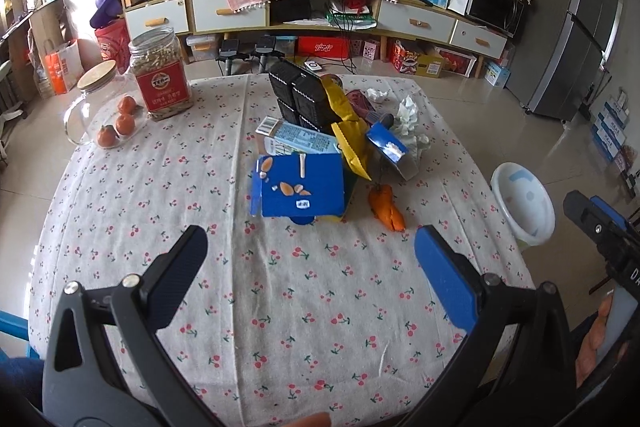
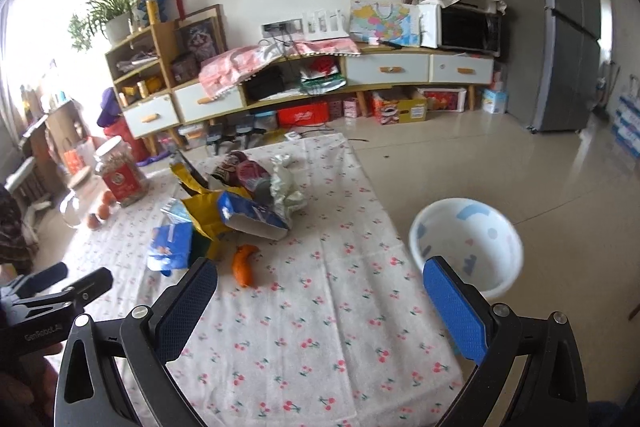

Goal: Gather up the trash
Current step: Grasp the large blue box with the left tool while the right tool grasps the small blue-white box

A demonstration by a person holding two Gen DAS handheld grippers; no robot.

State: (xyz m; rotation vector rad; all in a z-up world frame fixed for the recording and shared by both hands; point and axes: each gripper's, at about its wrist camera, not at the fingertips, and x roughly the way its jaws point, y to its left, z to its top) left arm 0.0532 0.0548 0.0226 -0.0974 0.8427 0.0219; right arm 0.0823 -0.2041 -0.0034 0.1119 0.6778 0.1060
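Fingers of both the left gripper [image 1: 311,263] and the right gripper [image 2: 320,297] stand wide apart, holding and touching nothing, poised above the surface [image 1: 160,227] near its front edge. Trash pile [image 1: 320,143] sits mid-surface; the basin [image 2: 466,245] waits on the floor beside the right edge, presumably as receptacle.

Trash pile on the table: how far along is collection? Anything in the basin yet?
Done: nothing visible. The white basin beside the table looks empty.
In hand: nothing. The left gripper and right gripper are both open, short of the pile.
Left: the blue carton, yellow bag, orange peel, crumpled tissues and small blue box all lie on the tablecloth.
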